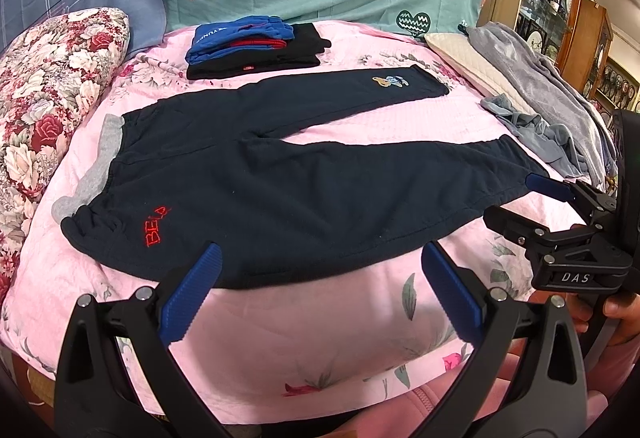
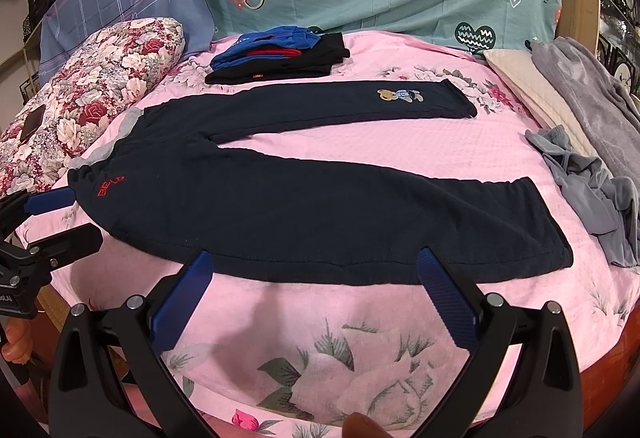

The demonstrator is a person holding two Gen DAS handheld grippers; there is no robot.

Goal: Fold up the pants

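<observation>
on the bed (image 1: 352, 322), across its pink floral cover, the dark navy pants (image 1: 280, 182) lie spread flat and unfolded, waistband toward the left edge and the two legs running out toward the right edge in an open v. laid out like this, every seam and hem is reachable, which looks like the set-up for a first fold, one leg over the other.

at the left edge a floral pillow (image 1: 52, 98) sits clear of the waistband, whose grey lining (image 1: 100, 166) peeks out at that end. the left hand-held gripper (image 1: 316, 294) hovers over the near edge of the bed, its blue pads wide apart and holding nothing, aimed at the near side seam below the red lettering (image 1: 157, 226). in the right wrist view its tip shows just beside the waistband corner.

toward the far edge, in the middle, a stack of folded clothes (image 1: 256, 46) is parked behind the far leg, likely finished pieces kept out of the working area. the far leg carries a small bear patch (image 2: 400, 95).

the right hand-held gripper (image 2: 316, 298) likewise stands spread and empty over the near leg's lower seam, placed to take the cuff end while the other takes the waist end. along the right edge lie a cream cushion (image 2: 528, 86), a grey blanket (image 2: 588, 94) and a crumpled grey garment (image 2: 588, 190) near the near cuff, close enough to snag a swung leg, i judge.
</observation>
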